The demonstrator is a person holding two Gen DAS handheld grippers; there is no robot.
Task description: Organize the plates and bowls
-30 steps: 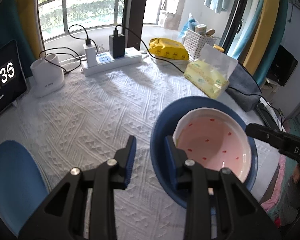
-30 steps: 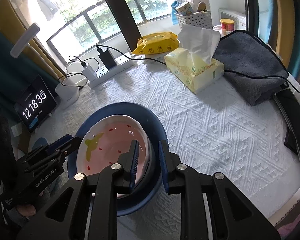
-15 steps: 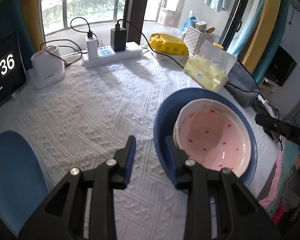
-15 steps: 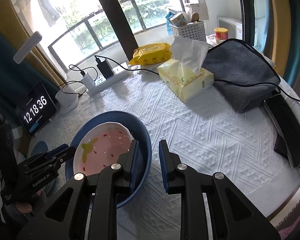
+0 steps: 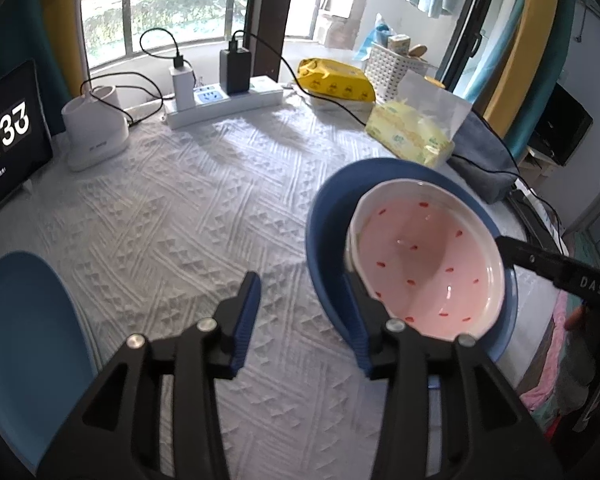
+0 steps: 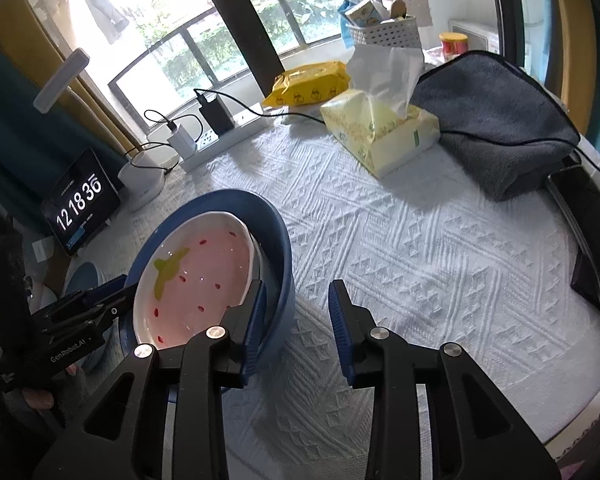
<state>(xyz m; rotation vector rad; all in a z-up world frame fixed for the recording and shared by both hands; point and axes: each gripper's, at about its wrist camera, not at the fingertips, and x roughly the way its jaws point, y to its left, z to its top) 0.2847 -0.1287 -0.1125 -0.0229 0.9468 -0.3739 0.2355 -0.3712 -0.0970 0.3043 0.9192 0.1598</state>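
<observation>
A white bowl with a pink, red-speckled inside [image 5: 424,260] sits in a larger blue bowl [image 5: 328,216] on the white tablecloth; both show in the right wrist view, white bowl [image 6: 204,272], blue bowl [image 6: 276,240]. My left gripper [image 5: 304,304] is open, its right finger at the blue bowl's near rim. My right gripper [image 6: 296,304] is open and empty just right of the blue bowl. A blue plate [image 5: 24,336] lies at the table's left edge.
At the back stand a clock display [image 5: 4,136], a white container [image 5: 94,132], a power strip with chargers [image 5: 220,100], a yellow wipes pack [image 5: 336,82], a tissue pack [image 6: 380,128], a grey cloth [image 6: 492,120] and a white basket [image 6: 384,32]. A dark phone [image 6: 592,248] lies at the right edge.
My right gripper has let go of the bowls' rim, drawn back to the right and opened. My left gripper has opened wider and moved closer to the blue bowl.
</observation>
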